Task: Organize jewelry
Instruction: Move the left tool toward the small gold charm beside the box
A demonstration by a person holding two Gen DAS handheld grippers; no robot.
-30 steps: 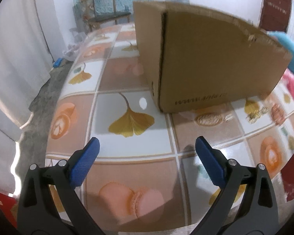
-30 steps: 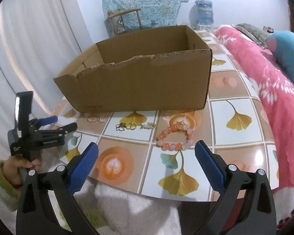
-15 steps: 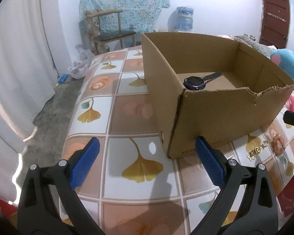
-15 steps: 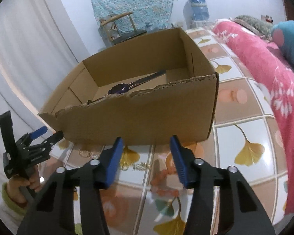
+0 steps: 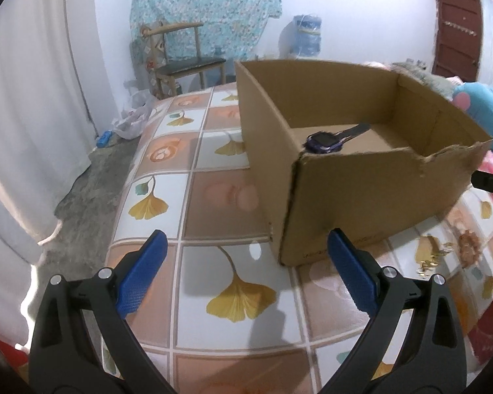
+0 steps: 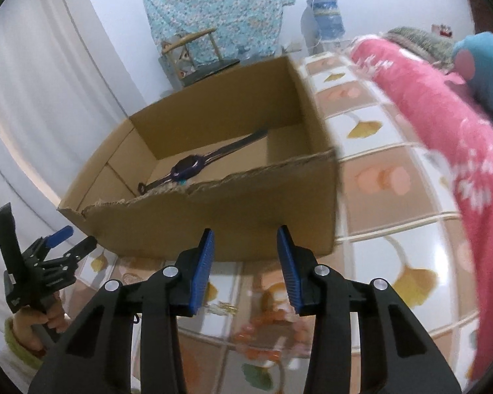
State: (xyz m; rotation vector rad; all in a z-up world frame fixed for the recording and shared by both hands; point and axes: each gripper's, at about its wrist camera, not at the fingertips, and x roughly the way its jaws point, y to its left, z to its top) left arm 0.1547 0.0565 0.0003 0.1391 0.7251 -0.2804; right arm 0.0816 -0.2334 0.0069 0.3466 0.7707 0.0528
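An open cardboard box (image 5: 361, 197) stands on the tiled tabletop, with a dark blue wristwatch (image 5: 325, 139) lying inside it. My left gripper (image 5: 245, 239) is open and empty, hovering off the box's near left corner. In the right wrist view the box (image 6: 230, 220) is just ahead, the watch (image 6: 187, 167) inside. My right gripper (image 6: 245, 231) has its jaws closing with nothing between them. Under it on the table lie a blurred orange bead bracelet (image 6: 266, 338) and a gold chain (image 6: 225, 308). A hand holds the left gripper (image 6: 77, 238) at far left.
A pink blanket (image 6: 460, 151) runs along the table's right side. Behind the table are a wooden chair (image 5: 184, 62) and a water bottle (image 5: 307, 32). The table's left edge (image 5: 121, 203) drops to a grey floor beside white curtains.
The right gripper's jaws have narrowed from wide apart and it has moved closer to the box, above the bracelet. The left gripper rose earlier, bringing the watch into view, then held still.
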